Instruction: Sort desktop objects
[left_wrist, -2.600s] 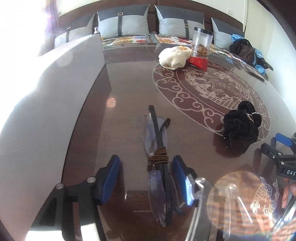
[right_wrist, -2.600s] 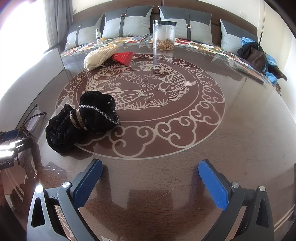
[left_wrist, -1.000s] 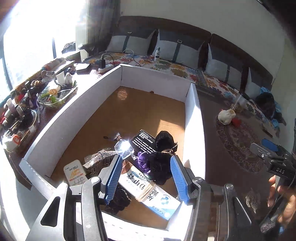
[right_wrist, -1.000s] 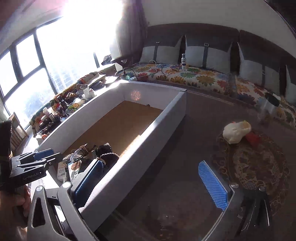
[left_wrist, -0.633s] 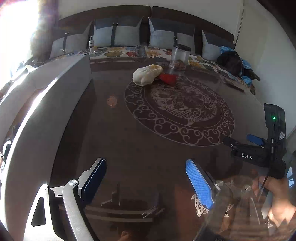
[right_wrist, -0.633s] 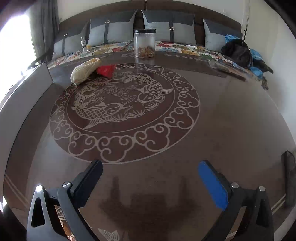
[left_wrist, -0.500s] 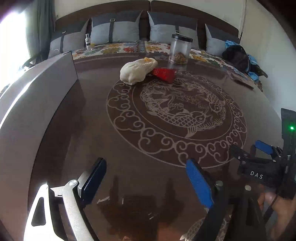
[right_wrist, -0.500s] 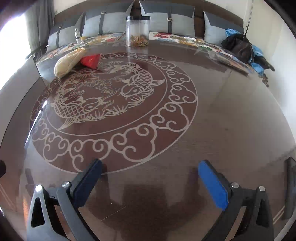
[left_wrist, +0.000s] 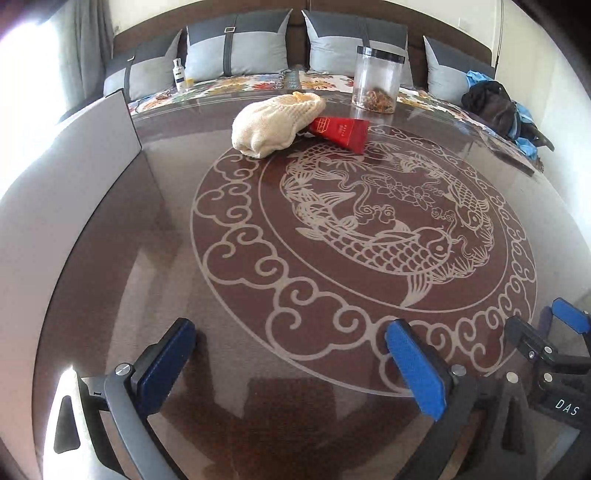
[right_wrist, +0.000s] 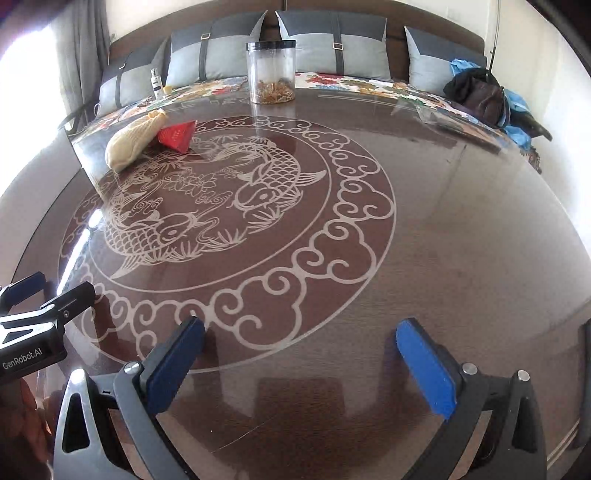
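A cream knitted pouch (left_wrist: 275, 123) lies at the far side of the round patterned table (left_wrist: 229, 295), touching a red packet (left_wrist: 341, 131); both also show in the right wrist view, the pouch (right_wrist: 133, 142) and the packet (right_wrist: 177, 136). A clear jar with a black lid (left_wrist: 377, 83) stands behind them, also in the right wrist view (right_wrist: 272, 72). My left gripper (left_wrist: 291, 363) is open and empty over the near table edge. My right gripper (right_wrist: 308, 363) is open and empty beside it; its fingers show at the right of the left wrist view (left_wrist: 569, 321).
The white box wall (left_wrist: 74, 177) stands along the table's left side. A sofa with grey cushions (left_wrist: 236, 51) runs behind the table, with a small white bottle (left_wrist: 180, 75) and a dark bag (left_wrist: 491, 103) on it.
Both grippers left the white box, where glasses and a black cloth item went, and swung back over the table. They have come closer to the pouch and packet, both open and empty.
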